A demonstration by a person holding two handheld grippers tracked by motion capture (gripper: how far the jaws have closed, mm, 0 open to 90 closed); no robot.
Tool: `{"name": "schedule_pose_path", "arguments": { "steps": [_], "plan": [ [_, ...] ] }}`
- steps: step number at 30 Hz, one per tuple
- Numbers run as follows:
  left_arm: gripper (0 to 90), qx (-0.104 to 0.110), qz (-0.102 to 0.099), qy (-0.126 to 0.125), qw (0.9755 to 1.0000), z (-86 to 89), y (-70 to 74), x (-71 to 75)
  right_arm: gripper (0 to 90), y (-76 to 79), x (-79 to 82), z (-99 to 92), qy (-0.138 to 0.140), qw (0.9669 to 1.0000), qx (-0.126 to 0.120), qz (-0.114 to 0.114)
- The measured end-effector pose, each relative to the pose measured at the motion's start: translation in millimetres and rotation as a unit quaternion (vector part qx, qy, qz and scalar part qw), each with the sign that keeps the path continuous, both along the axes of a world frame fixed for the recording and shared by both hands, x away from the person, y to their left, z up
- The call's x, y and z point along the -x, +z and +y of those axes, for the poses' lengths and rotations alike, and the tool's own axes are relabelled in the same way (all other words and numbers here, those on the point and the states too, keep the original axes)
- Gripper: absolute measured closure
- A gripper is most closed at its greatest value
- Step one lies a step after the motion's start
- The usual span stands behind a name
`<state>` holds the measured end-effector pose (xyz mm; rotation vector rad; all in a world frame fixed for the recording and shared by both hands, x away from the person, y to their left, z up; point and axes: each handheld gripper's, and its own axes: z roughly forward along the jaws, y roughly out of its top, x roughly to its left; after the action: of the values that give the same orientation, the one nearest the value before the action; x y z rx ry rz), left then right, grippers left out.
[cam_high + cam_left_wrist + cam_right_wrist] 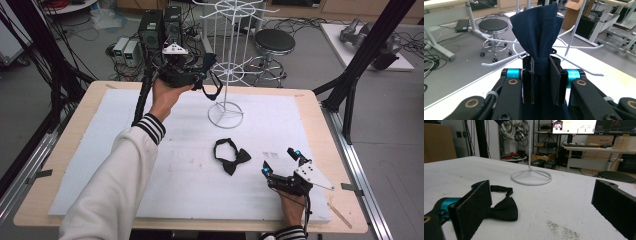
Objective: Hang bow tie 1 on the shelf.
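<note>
My left gripper (202, 75) is raised over the table's far side, shut on a dark navy bow tie (539, 32) at its middle knot; the tie's strap dangles (214, 89) beside the white wire rack (226, 60). In the left gripper view the rack's arms (506, 60) lie just behind the tie. A black bow tie (231, 157) lies flat on the white mat, in front of the rack's ring base (226, 116). My right gripper (281, 161) rests low on the mat at the near right, open, with the black bow tie (504, 208) just beyond its left jaw.
The white foam mat (125, 150) covers the wooden table (75, 120). Black frame posts (355, 75) stand at the right. A black stool (274, 42), computer boxes (160, 27) and cables stand on the floor behind the table.
</note>
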<state>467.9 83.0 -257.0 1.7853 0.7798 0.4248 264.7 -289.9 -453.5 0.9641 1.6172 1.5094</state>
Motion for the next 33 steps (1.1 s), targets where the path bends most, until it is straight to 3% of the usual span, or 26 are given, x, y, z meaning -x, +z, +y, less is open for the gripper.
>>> {"name": "schedule_pose_path", "arguments": {
  "steps": [18,33],
  "plan": [
    [74.8,-0.004,-0.007,-0.020,0.9998,-10.6,2.7,9.0,2.2,0.1,0.0,0.1,0.000,1.0000,0.000,0.000],
    [74.8,-0.011,-0.018,-0.013,0.9997,-5.1,10.9,14.9,2.2,0.1,-0.2,0.3,-0.001,1.0000,0.001,0.000]
  ]
}}
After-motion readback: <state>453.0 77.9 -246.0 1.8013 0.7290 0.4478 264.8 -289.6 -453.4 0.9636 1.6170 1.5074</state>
